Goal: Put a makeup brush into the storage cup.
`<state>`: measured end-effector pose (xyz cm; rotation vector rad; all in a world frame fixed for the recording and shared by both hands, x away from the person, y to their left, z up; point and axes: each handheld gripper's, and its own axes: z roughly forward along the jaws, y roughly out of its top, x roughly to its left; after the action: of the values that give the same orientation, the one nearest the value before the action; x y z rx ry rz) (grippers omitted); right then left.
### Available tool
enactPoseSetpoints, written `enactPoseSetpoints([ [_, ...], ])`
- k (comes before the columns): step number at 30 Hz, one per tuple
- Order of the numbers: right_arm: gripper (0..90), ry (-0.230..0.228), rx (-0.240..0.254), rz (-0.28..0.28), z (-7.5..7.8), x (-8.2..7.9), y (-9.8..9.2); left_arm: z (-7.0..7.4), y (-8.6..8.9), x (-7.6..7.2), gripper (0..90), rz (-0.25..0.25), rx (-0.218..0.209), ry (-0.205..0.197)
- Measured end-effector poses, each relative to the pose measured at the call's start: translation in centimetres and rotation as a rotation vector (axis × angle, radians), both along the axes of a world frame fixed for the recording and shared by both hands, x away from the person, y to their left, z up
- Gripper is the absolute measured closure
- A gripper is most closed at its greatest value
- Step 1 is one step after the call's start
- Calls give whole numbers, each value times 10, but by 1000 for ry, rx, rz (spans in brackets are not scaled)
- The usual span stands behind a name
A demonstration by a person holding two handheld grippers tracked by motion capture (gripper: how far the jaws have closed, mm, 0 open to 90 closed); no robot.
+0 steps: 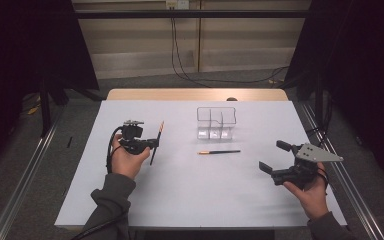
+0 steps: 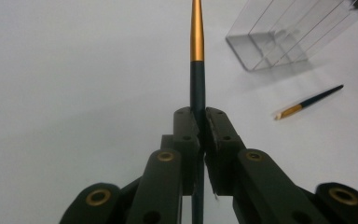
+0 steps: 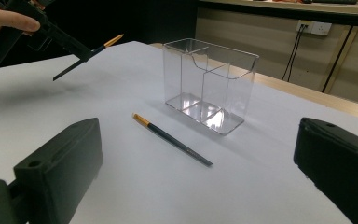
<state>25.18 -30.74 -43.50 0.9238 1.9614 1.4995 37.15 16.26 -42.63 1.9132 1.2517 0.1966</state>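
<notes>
Slippage is the first worry: the left tool (image 1: pixel 149 144) is clamped shut on a thin dark brush (image 2: pixel 197 88) with a gold ferrule, held in the air above the left part of the white desk (image 1: pixel 180 190), and in the left gripper view the pads pinch it near mid-handle with the long gold end running well past the tips. A grip that narrow on a round, slim handle may let the brush pivot or slide if the hand tilts sharply or the end taps something. The clear divided holder (image 1: pixel 216 123) stands upright toward the far middle of the desk, well apart from the held brush; it looks light and its walls are hard to read, so a brush coming in at a slant could catch the rim or a partition and push or tip the holder instead of dropping into a compartment. A second brush (image 1: pixel 219 151) lies flat on the desk just in front of the holder. The right tool (image 1: pixel 278 159) hovers over the right side with its jaws wide apart and nothing between them; picking up so flat and thin a brush risks the jaws scraping the desk or rolling it away.
</notes>
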Motion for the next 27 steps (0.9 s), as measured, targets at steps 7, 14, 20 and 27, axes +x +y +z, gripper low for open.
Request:
enactPoseSetpoints([
  [7,5,2,3,7,-1,1,0,1,3,-5,839,-8,-62,-97],
  [14,5,5,5,6,-1,1,1,-3,2,-10,839,-9,-135,-172],
  [20,4,2,6,2,-1,1,0,-3,-2,-16,839,-40,-163,-278],
  [27,4,3,2,2,-1,0,1,-2,-5,-19,839,-35,-190,-309],
])
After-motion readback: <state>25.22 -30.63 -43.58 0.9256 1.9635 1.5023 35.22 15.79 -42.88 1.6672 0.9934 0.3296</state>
